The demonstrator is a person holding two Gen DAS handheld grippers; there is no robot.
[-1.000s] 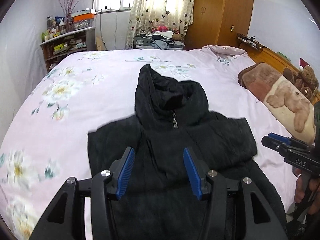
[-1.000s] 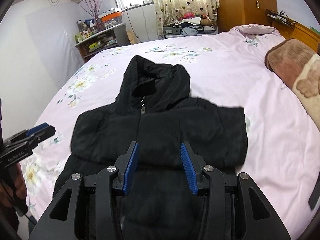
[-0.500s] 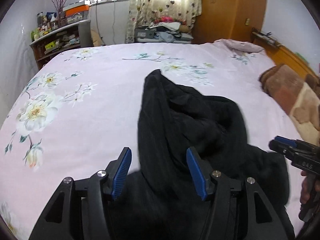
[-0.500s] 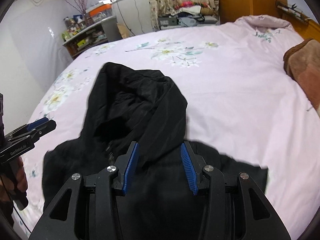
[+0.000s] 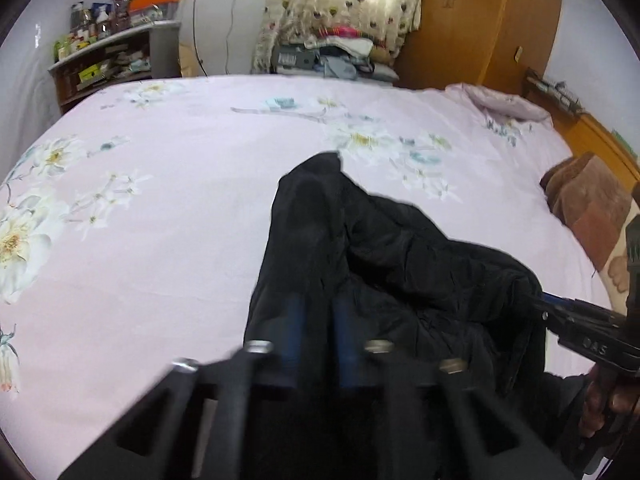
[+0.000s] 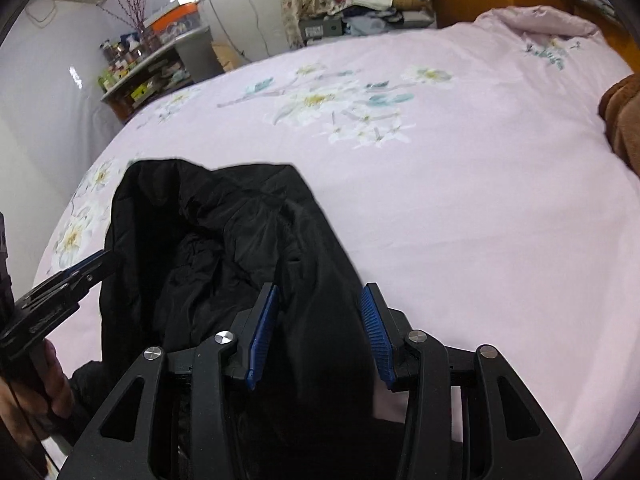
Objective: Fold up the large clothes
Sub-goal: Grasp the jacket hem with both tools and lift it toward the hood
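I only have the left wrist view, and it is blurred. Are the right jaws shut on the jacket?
Observer: No. In the right wrist view the right gripper has its jaws wide open, with a fold of the black jacket lying between them.
Operator: How does my left side look from there?
Observer: The left gripper has its tips together at the jacket's left edge, apparently pinching fabric.
Operator: What lies just right of the right gripper?
Observer: Only the pink floral sheet shows there; the jacket ends at the right jaw.

Left gripper (image 5: 316, 322) fingers nearly together; right gripper (image 6: 320, 334) fingers spread.
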